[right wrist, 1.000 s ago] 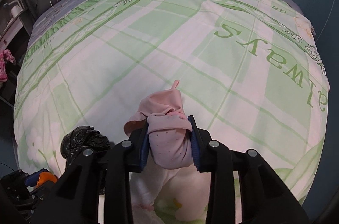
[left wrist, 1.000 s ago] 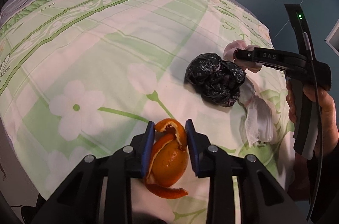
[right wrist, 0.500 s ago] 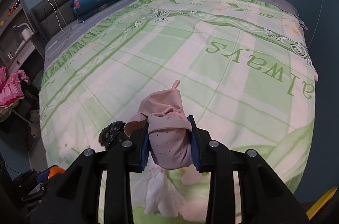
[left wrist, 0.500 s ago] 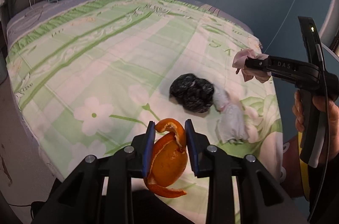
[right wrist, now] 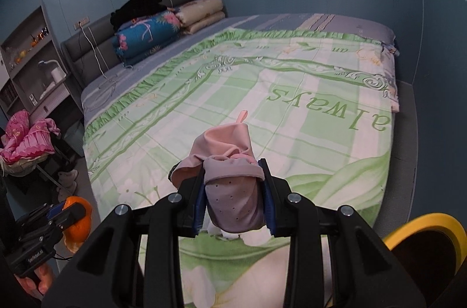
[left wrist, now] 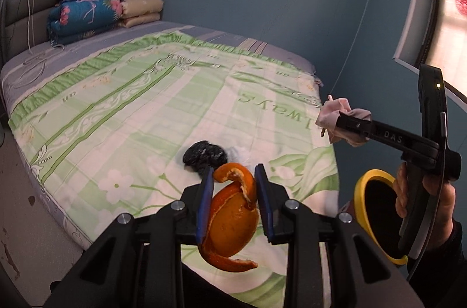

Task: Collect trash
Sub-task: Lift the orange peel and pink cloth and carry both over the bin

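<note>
Tools (left wrist: 233,200) beyond bed (left wrist: 163,109) edge

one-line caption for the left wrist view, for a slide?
Left gripper clamps orange peel above bed; right gripper carries pink cloth toward yellow-rimmed bin.

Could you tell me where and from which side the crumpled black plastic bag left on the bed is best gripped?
Grip the crumpled black plastic bag across its raised, bunched top, coming down from above. It lies as a low, lumpy wad on the green floral bedspread, so its folds give the fingers something to pinch; a sideways approach would probably just push it along.
</note>
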### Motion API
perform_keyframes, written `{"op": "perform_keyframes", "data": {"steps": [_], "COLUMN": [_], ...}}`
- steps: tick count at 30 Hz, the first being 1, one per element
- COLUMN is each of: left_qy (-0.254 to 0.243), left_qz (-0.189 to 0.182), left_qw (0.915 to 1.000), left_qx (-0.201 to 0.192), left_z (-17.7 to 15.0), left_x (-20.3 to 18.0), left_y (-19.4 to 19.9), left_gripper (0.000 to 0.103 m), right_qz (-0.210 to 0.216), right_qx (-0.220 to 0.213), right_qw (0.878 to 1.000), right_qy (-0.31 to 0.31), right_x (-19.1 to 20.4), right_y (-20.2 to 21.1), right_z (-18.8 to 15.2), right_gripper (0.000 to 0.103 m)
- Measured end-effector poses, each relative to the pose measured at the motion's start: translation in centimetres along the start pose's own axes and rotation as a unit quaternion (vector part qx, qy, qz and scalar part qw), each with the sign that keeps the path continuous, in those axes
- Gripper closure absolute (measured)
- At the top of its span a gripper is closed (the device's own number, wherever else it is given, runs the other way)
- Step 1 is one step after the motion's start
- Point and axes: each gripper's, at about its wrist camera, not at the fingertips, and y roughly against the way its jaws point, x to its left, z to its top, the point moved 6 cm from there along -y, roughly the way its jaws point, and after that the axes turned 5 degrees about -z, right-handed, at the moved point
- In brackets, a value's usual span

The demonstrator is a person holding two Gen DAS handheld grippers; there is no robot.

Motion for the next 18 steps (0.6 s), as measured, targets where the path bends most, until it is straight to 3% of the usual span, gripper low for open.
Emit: {"op": "perform_keyframes", "data": {"steps": [7, 18], "left_qy": [-0.033, -0.079], "left_qz": [-0.028, -0.057], "left_qw": [0.9988, 0.9947], "left_qx": [-0.021, -0.032], "left_z": [0.2, 0.3], "left_x": [-4.9, -11.4], "left_y": [1.9, 3.0], "left_gripper": [0.076, 0.076], "right_qz": [0.001, -0.023], "right_qx": [-0.038, -0.069], "right_qw": [0.999, 0.995], "right_qy": [-0.015, -0.063], "right_x": [-1.4, -6.3], "right_y": [6.6, 12.5], "right_z": [-1.4, -3.3], "right_gripper": [0.072, 0.072]}}
